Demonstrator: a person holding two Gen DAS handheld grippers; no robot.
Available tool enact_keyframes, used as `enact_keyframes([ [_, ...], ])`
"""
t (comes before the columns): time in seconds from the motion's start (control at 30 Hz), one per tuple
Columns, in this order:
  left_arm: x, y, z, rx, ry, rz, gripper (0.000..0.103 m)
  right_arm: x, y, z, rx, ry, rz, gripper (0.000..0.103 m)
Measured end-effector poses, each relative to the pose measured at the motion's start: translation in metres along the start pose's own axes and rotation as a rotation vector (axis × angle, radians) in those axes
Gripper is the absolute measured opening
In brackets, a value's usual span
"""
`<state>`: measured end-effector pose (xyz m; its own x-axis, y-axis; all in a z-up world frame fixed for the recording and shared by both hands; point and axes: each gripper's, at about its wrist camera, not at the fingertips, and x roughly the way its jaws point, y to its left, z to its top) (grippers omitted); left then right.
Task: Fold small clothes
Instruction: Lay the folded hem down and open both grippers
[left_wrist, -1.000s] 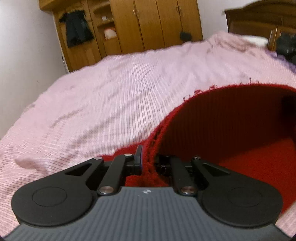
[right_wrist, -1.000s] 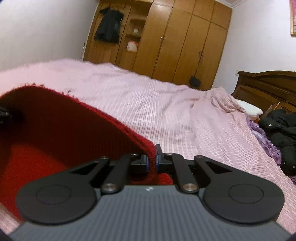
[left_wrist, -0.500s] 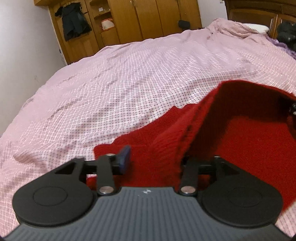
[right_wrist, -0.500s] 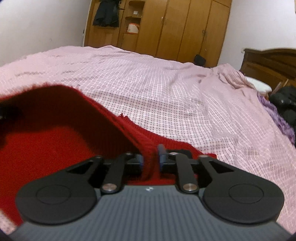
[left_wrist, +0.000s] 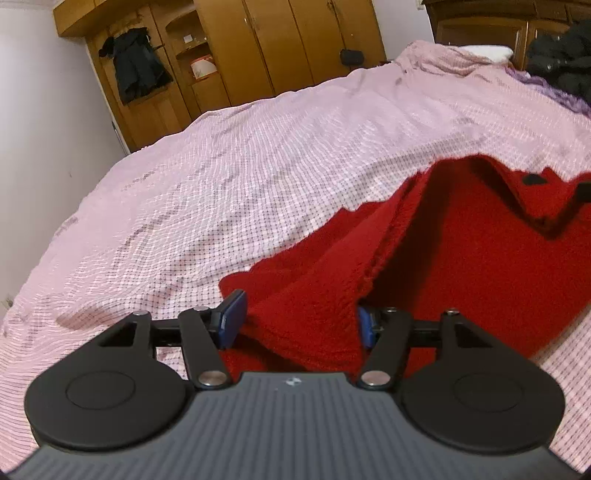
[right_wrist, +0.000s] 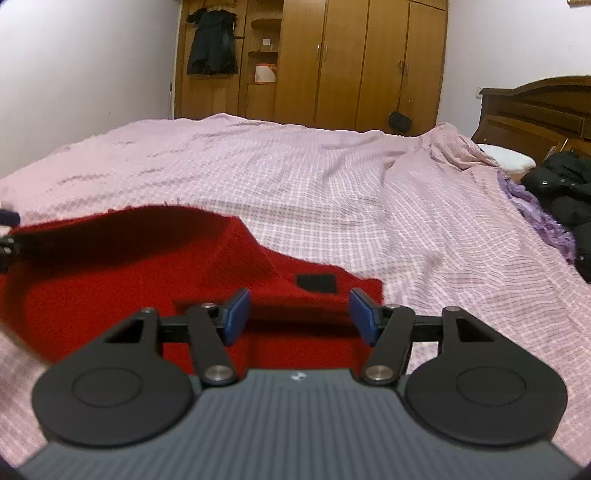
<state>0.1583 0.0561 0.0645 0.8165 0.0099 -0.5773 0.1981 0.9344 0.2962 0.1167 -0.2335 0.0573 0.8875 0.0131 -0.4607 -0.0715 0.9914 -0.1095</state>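
A red knitted garment (left_wrist: 461, 258) lies folded over on the pink checked bedspread (left_wrist: 258, 166). In the left wrist view my left gripper (left_wrist: 299, 319) is open, with a fold of the red cloth lying loose between its blue pads. In the right wrist view the garment (right_wrist: 110, 280) lies in front, with a black label (right_wrist: 317, 283) on it. My right gripper (right_wrist: 300, 314) is open and empty just above the garment's near edge. The left gripper's tip (right_wrist: 7, 236) shows at the far left edge.
A wooden wardrobe (right_wrist: 332, 62) stands behind the bed, with a black garment (right_wrist: 212, 40) hanging on it. A dark jacket (right_wrist: 565, 199) and purple cloth (right_wrist: 535, 214) lie at the right by the headboard (right_wrist: 535, 107).
Both grippers held the red garment's edge up a second ago. They lowered it onto the bed and opened: the left first, the right now. The cloth has dropped flat.
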Motion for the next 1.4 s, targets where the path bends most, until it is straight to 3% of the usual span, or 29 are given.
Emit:
enact_keyframes([
  [0.33, 0.011, 0.013, -0.008, -0.014, 0.024, 0.055, 0.067, 0.023, -0.025, -0.008, 0.051, 0.037, -0.033, 0.061],
  [0.57, 0.047, 0.038, 0.001, -0.064, 0.066, 0.159, 0.067, 0.059, -0.031, -0.001, 0.02, 0.06, -0.071, 0.061],
  [0.8, 0.07, 0.061, -0.005, -0.192, 0.116, 0.123, 0.067, 0.089, -0.044, -0.001, 0.112, 0.114, -0.062, 0.061],
  [0.87, 0.072, 0.062, -0.008, -0.215, 0.128, 0.117, 0.067, 0.094, -0.052, -0.001, 0.166, 0.132, -0.059, 0.067],
  [1.03, 0.066, 0.062, -0.006, -0.227, 0.137, 0.115, 0.067, 0.087, -0.055, 0.0, 0.22, 0.138, -0.062, 0.069],
  [1.4, 0.008, 0.048, -0.015, -0.274, 0.171, 0.054, 0.067, 0.018, -0.056, 0.002, 0.348, 0.129, -0.052, 0.07],
])
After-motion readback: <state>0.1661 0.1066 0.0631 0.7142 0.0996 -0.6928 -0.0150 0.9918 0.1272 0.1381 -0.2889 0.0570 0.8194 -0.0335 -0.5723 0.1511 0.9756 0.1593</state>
